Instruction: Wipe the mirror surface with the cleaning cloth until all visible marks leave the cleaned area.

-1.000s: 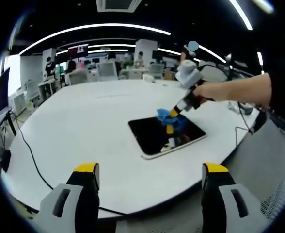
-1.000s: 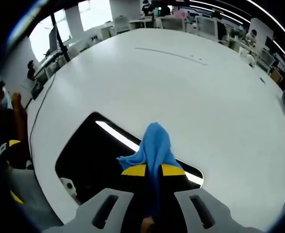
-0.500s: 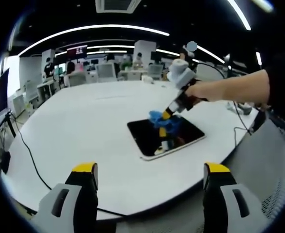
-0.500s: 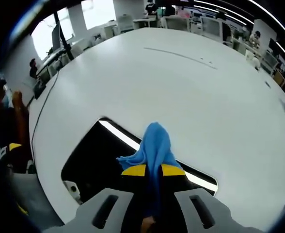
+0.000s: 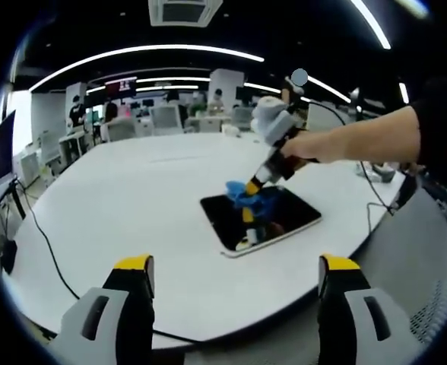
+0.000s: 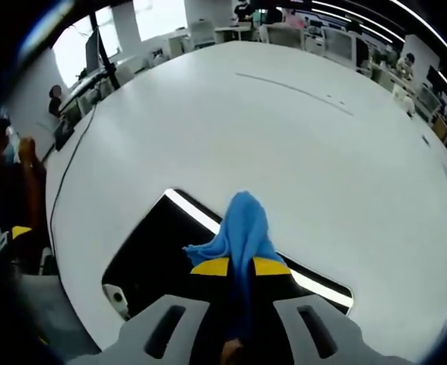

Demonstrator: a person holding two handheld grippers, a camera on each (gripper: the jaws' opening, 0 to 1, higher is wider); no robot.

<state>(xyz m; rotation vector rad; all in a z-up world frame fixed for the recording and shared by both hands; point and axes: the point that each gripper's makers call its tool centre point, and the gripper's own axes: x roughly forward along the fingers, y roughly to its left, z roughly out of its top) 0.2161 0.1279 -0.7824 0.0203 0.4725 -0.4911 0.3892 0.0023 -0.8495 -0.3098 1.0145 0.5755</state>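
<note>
White round table, office behind. Left gripper: near edge, jaws spread, idle. Mirror: flat beyond it. Right gripper: pinching blue cleaning cloth, now shifted toward mirror's far-left corner; wiping judged under way.

Left gripper: jaws wide apart, held level. Right gripper: jaws closed, angled downward, gripped by a hand, forearm extended.

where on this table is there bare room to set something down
Most of the white table is bare: the wide stretch left of the mirror up to the black cable, and the strip beyond the mirror. It is crowded at the mirror, where the right claw presses the cloth.
</note>
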